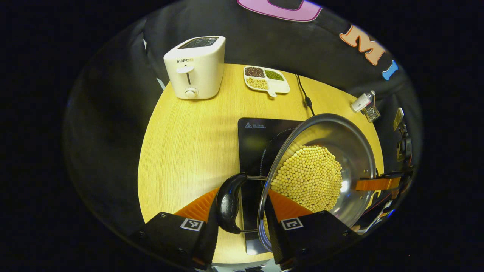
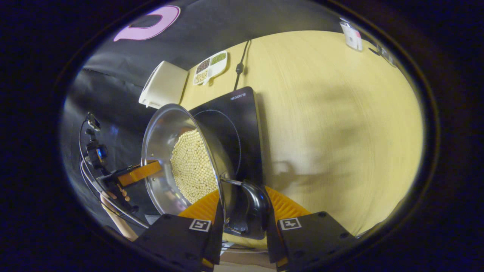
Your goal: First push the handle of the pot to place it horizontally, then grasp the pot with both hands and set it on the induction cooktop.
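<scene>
The steel pot (image 1: 340, 151) hangs tilted over the black induction cooktop (image 1: 253, 136), its polished rim catching light and its bowl packed with small round pale beads (image 1: 308, 177). In the left gripper view the left gripper (image 1: 242, 206) has its fingers narrowed around the pot's black, curved handle (image 1: 230, 202), one ribbed pad on each side, and they appear to press on it. Across the bowl, the other gripper's finger reaches over the far rim. In the right gripper view the right gripper (image 2: 242, 207) likewise brackets the opposite black handle (image 2: 257, 206), fingers drawn in close about it; the fisheye bend makes true contact hard to judge, but both pads look to be against it. The cooktop is a flat glossy slab with a dotted ring, lying near the front edge of the round wooden table (image 1: 189, 143), whose pale grain runs smooth. Left of the cooktop the wood is open up to a cream toaster (image 1: 194, 68) at the back edge; a white divided dish (image 1: 266, 80) of dark, green and yellow grains sits behind the cooktop, beside a black cord (image 1: 304, 96). In the right gripper view the tabletop to the right of the cooktop lies broad and bare, with a small white bottle (image 2: 351, 36) at its far edge.
</scene>
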Available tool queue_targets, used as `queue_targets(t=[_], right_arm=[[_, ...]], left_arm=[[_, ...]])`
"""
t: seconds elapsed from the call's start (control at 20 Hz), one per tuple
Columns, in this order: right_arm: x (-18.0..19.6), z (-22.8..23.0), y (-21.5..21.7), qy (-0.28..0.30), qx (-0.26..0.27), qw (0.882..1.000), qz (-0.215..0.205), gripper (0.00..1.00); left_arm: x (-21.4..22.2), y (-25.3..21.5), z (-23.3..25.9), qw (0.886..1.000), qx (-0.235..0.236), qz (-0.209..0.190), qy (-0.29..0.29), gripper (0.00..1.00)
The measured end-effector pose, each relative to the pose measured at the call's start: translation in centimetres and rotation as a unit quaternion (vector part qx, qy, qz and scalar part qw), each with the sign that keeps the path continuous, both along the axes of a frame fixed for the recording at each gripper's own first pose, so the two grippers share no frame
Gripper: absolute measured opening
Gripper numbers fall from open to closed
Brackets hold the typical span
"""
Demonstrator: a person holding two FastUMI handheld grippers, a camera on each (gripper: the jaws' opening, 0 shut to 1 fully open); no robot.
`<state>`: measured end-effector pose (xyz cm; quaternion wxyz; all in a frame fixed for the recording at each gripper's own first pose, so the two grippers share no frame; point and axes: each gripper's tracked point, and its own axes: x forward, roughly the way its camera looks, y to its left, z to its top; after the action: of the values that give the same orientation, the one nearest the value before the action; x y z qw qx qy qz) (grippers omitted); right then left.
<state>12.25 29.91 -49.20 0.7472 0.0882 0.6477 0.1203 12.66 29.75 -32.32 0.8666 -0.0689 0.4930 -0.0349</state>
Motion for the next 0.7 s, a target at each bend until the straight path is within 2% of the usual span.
queue_targets(t=[0.05, 0.1, 0.15, 0.2, 0.25, 0.35, 0.4, 0.45, 0.5, 0.7], right_arm=[[0.4, -0.3, 0.1, 0.001, -0.003, 1.000, 0.002, 0.51], [0.9, -0.5, 0.1, 0.003, -0.005, 1.000, 0.000, 0.51], [1.2, -0.8, 0.1, 0.004, -0.005, 1.000, -0.001, 0.45], [1.4, -0.9, 0.1, 0.006, -0.003, 1.000, -0.003, 0.45], [1.5, -0.9, -0.1, 0.004, -0.001, 1.000, -0.003, 0.51], [1.9, -0.8, -0.2, -0.004, 0.005, 1.000, -0.008, 0.51], [2.3, -0.7, -0.4, -0.009, 0.006, 1.000, -0.012, 0.46], [2.4, -0.4, -0.8, -0.014, 0.007, 1.000, -0.014, 0.45], [2.4, -0.1, -1.1, -0.016, 0.006, 1.000, -0.015, 0.51], [2.9, -0.3, -0.9, -0.025, 0.012, 1.000, -0.012, 0.51]], left_arm=[[0.6, 0.1, -0.2, 1.000, 0.000, 0.000, -0.003, 0.60], [0.8, 0.1, -0.3, 1.000, 0.000, 0.002, -0.003, 0.60], [1.2, 0.1, -0.5, 1.000, 0.003, 0.000, -0.003, 0.60], [1.2, 0.2, -0.5, 1.000, 0.006, -0.003, -0.002, 0.60], [1.5, 0.2, -0.5, 1.000, 0.009, -0.006, -0.004, 0.60], [2.1, 0.4, -0.2, 1.000, 0.018, -0.011, -0.013, 0.60], [2.4, 0.6, -0.3, 1.000, 0.021, -0.012, -0.016, 0.60], [2.6, 0.5, -0.3, 1.000, 0.021, -0.013, -0.018, 0.59], [2.5, 0.4, -0.4, 1.000, 0.021, -0.013, -0.017, 0.60], [2.3, 0.4, -0.4, 1.000, 0.022, 0.000, -0.018, 0.63]])
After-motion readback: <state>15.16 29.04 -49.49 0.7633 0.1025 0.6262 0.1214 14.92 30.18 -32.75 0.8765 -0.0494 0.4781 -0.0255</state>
